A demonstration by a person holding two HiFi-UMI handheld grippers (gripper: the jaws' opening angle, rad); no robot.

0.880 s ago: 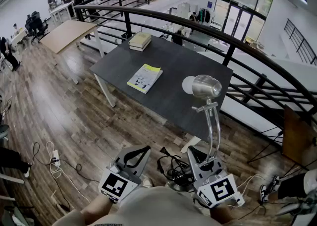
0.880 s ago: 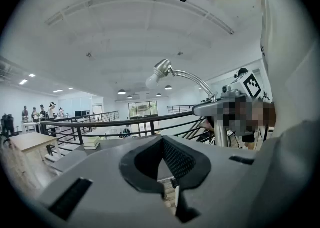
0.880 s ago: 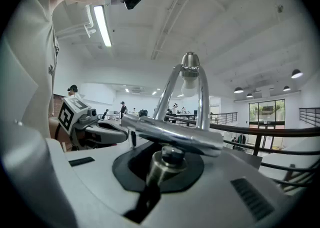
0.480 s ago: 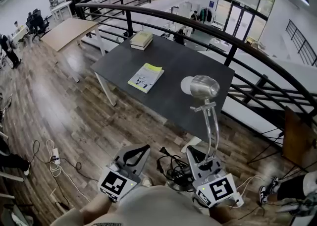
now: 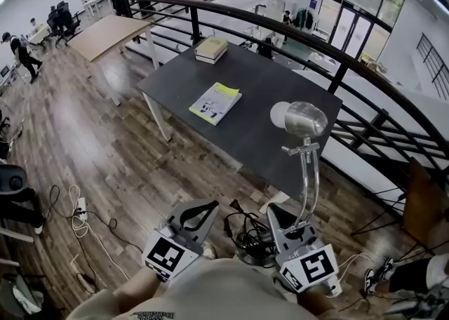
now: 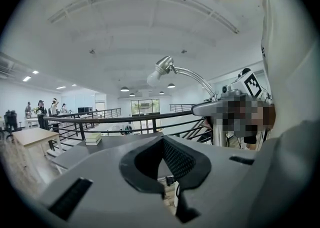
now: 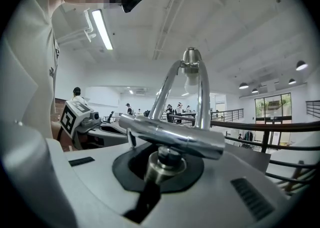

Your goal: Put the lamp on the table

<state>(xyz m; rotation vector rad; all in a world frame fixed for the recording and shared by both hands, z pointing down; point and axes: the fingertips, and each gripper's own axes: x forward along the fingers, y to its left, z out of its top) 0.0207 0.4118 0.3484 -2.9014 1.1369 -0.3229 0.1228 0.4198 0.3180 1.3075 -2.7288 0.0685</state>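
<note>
**A:** You are pinching a shiny chrome desk lamp [image 5: 309, 175] in your right claw [image 5: 292, 226]. The jaws are pressing in on the short post at the lamp's foot.

**B:** The lamp's curved arm is rising straight up out of that claw. Its rounded silver head is sitting at the top, tipped to the left.

**A:** You are holding the lamp over the brown wooden floor [image 5: 105, 150]. The dark grey rectangular table [image 5: 273, 87] is standing ahead of the claw, and the lamp is not resting on it.

**B:** Your left claw [image 5: 198, 215] is hanging just left of the right one. Its jaws are pressing together on nothing.

**A:** A tangle of black cables [image 5: 245, 231] is lying between the two claws, lower down on the floor.

**B:** On the table, ahead of your left claw, a yellow-green booklet [image 5: 215, 103] is lying flat. A small stack of pale books [image 5: 211, 49] is sitting farther off at the table's far edge.

**A:** A black metal railing [image 5: 351, 66] is curving behind the table.
</note>
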